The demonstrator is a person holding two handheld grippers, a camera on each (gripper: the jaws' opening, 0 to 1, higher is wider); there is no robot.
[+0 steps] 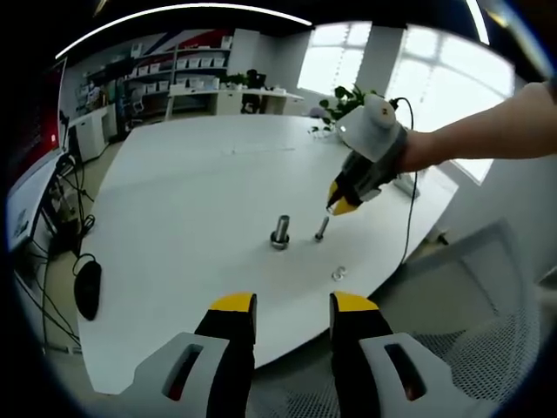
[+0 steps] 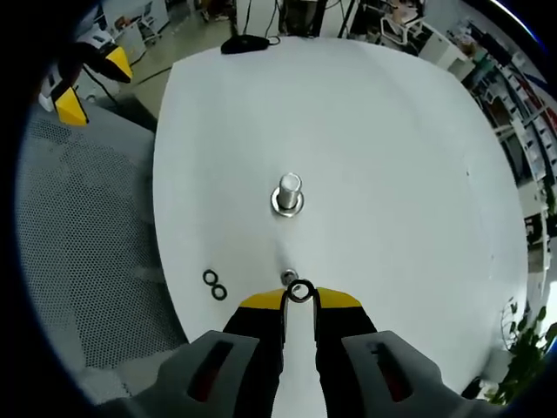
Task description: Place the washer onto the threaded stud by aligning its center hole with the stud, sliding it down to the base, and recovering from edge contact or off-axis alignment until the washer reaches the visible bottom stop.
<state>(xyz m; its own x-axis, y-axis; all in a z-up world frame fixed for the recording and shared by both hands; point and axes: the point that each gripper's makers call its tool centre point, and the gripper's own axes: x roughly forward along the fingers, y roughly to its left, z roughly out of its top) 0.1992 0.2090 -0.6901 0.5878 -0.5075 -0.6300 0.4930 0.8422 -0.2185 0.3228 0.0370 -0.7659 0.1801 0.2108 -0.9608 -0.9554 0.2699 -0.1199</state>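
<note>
Right gripper view shows the right tongs [image 2: 299, 299] clamped on a washer [image 2: 300, 291], held edge-up just above a small threaded stud [image 2: 288, 277] on the white surface [image 2: 392, 157]. Beyond that stud stands a larger bolt [image 2: 287, 193] with a washer at its base; two spare washers [image 2: 214, 285] lie to the stud's left. The step in hand looks like alignment: next the washer's hole must be levelled and centred over the stud, then lowered. Left gripper view adds the side aspect: the right tongs [image 1: 341, 207] hover over the tilted-looking stud [image 1: 321, 229], while the left tongs [image 1: 292, 306] stand apart, empty, well short of it
</note>
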